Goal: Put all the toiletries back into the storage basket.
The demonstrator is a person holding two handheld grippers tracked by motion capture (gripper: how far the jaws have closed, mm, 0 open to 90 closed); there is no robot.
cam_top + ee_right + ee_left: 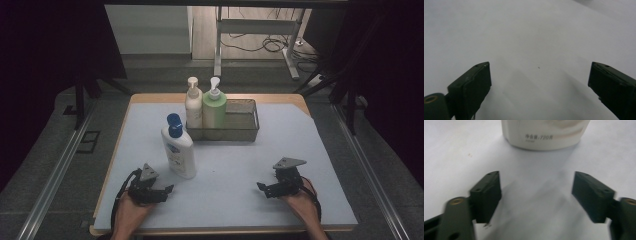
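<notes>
The left gripper [168, 189] is resting with jaws apart and empty, just short of the white bottle [178, 148] standing upright, blue cap up, while behind it the mesh basket [244, 131] is holding two pump bottles [205, 105] and the right gripper [262, 188] is gaping empty over bare mat [235, 165].

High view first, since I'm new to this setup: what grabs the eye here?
The white bottle with the blue cap stands alone on the mat, just ahead of the left gripper, whose jaws are open. Behind it, a mesh basket holds a cream pump bottle and a green pump bottle at its left end.
</notes>
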